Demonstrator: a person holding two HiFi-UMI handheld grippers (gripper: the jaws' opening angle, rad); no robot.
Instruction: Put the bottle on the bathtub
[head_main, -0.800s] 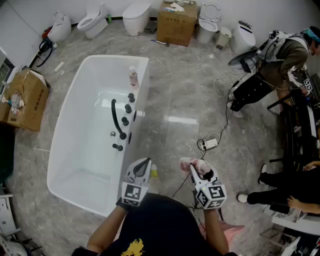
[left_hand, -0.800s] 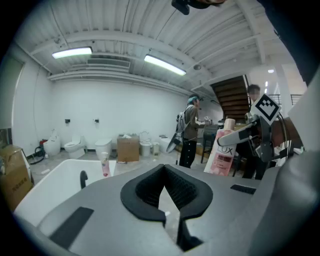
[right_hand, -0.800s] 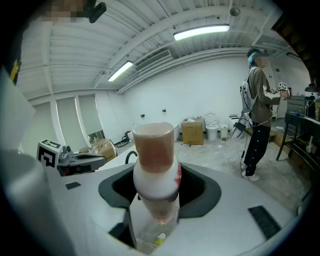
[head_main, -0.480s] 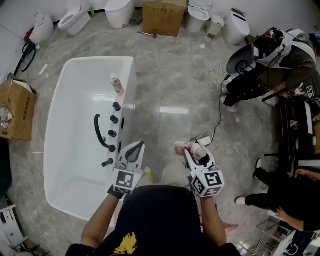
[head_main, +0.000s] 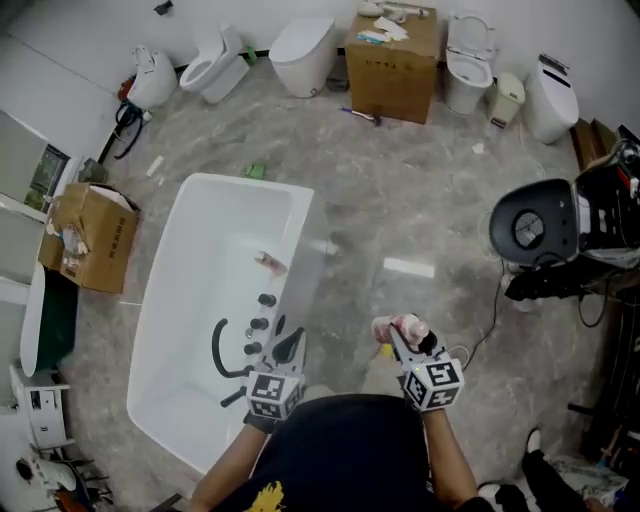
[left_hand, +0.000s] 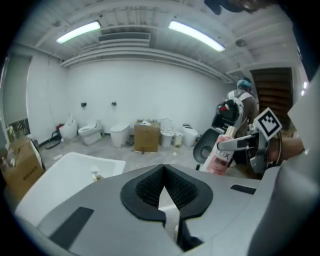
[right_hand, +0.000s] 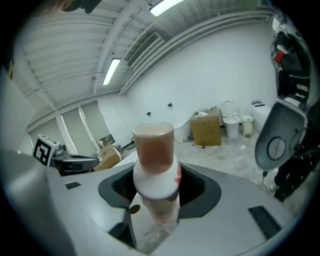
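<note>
Across the grey marbled floor, a white bathtub takes up the left middle of the head view, its long side running from near to far. Toilets line the far wall with a sealed cardboard box between them, and an open box sits on the floor left of the tub. A black office chair stands well off to the right.

Black knobs run along the tub's right rim, with a small pink bottle on the same rim just beyond them.

Near the tub's near right corner, the left gripper points away from the person; its own view shows the left gripper with its jaw tips pressed together and nothing held.

Right of it, above bare floor and apart from the tub, the right gripper grips the pink bottle. From that gripper's camera the bottle stands upright, cap upward, clamped at its lower body between the jaws.
</note>
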